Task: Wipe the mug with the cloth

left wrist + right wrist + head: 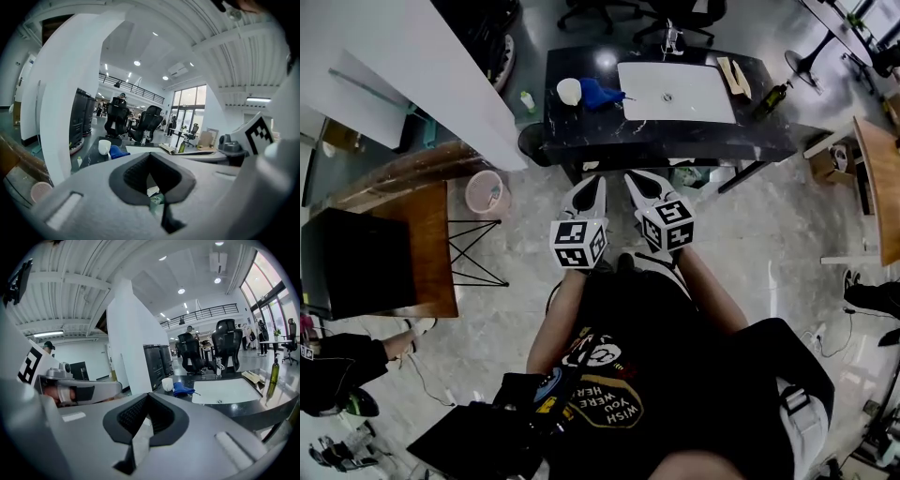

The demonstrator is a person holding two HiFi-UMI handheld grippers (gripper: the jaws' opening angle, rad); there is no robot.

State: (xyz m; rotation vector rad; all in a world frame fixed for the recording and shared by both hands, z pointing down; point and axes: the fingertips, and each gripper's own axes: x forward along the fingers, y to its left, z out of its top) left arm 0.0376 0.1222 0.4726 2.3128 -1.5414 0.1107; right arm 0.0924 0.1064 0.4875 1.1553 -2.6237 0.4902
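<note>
White mug (569,91) and blue cloth (602,94), seemingly touching, sit on the black table (581,133), well apart from my left gripper (592,184) and right gripper (636,181), both with jaws pressed together.

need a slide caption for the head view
Left gripper and right gripper, shut and empty, held short of the dark table bearing the white mug beside the blue cloth

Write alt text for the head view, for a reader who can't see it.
Seen from above, a person in a black T-shirt holds two white grippers, left gripper and right gripper, side by side, jaws shut and empty, short of a glossy black table. At its left end sit a white mug and a crumpled blue cloth beside it.
</note>
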